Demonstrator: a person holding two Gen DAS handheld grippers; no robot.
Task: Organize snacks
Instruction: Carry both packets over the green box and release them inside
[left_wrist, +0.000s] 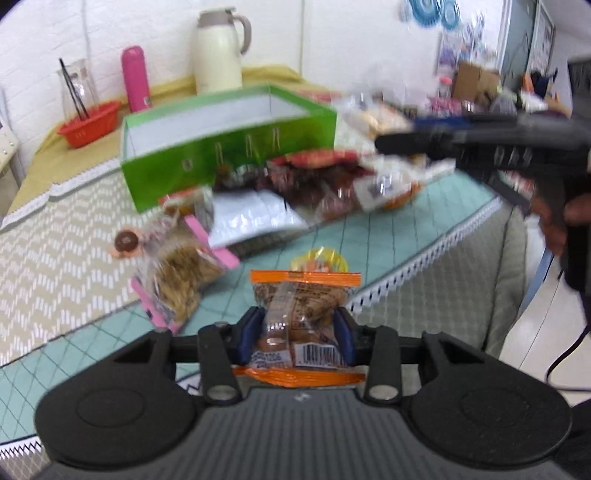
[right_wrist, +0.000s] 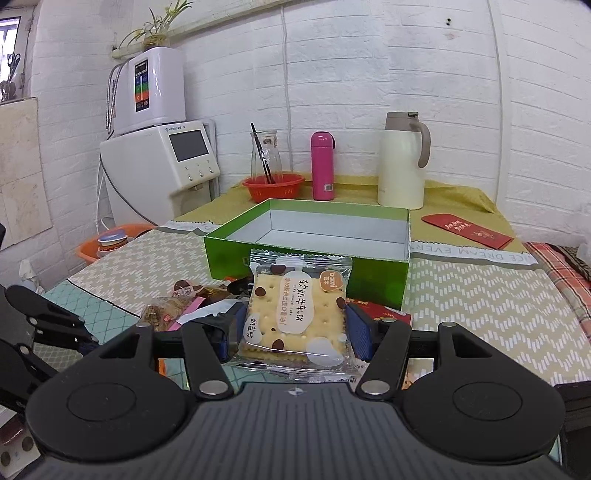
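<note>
So your left gripper (left_wrist: 301, 334) has its blue pads squeezed in on a small clear packet with orange ends (left_wrist: 304, 317), barcode facing the camera, and the packet sits right between the fingers with the pads pressing both sides. It hangs over the teal quilted cloth (left_wrist: 388, 236) near the table edge. Just past it at 12 o'clock there's a little yellow-wrapped snack (left_wrist: 320, 260) lying on the cloth.

At about 10 o'clock from that packet you've got a pink-edged bag of brown crunchy stuff (left_wrist: 183, 280), and further out at 11 to 12 o'clock the green box (left_wrist: 229, 147) stands open with a white inside. The rest of the snack pile (left_wrist: 332, 177) is heaped against the box's right side, too blurry to sort out piece by piece.

Your right gripper (right_wrist: 291, 332) is clamped on a cracker sandwich pack (right_wrist: 293, 314), clear wrapper with brown dots, held upright and facing the camera. In the right wrist view the green box (right_wrist: 306, 258) sits straight ahead at 12 o'clock, just behind the pack, and the part of its inside that shows has nothing in it.

Behind the box along the white brick wall: a red basket (right_wrist: 275, 186) with a glass jug (right_wrist: 266, 155) at 11 o'clock, a pink bottle (right_wrist: 322, 166) at 12, a cream thermos jug (right_wrist: 402, 162) at 1. A red envelope (right_wrist: 467, 229) lies flat on the yellow cloth at 2 o'clock.
</note>
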